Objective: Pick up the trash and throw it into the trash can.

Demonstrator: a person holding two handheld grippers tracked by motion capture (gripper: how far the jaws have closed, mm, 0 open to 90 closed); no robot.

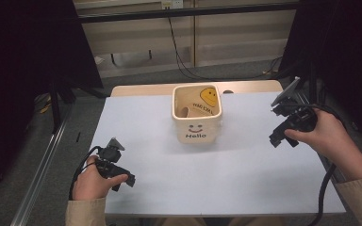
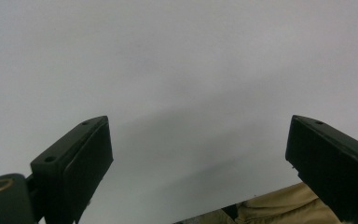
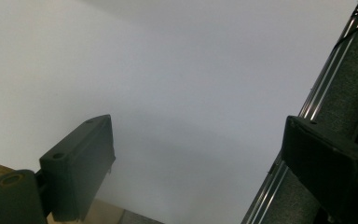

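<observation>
While your fingers stood wide apart with nothing between them, both grippers were idle and held off from the cup. Your left gripper hovered low over the white tabletop, well to the near left of the cup, and its own view looked down on bare white surface with a tan sleeve at the bottom edge. Your right gripper was likewise open and empty, raised off to the right of the cup near the tabletop's edge, where a metal rail ran past in its view.

The cup, a cream, square-sided one, stood upright at the far middle of the tabletop, apart from both grippers. It read "Hello" under a small smiling face on the side toward you; inside, a yellow smiley showed beside a line of writing too small to read for certain.

You seemed to be at the start, before any reach. The next move would likely call for bringing one gripper in to the cup's rim, fingers set astride one wall.
</observation>
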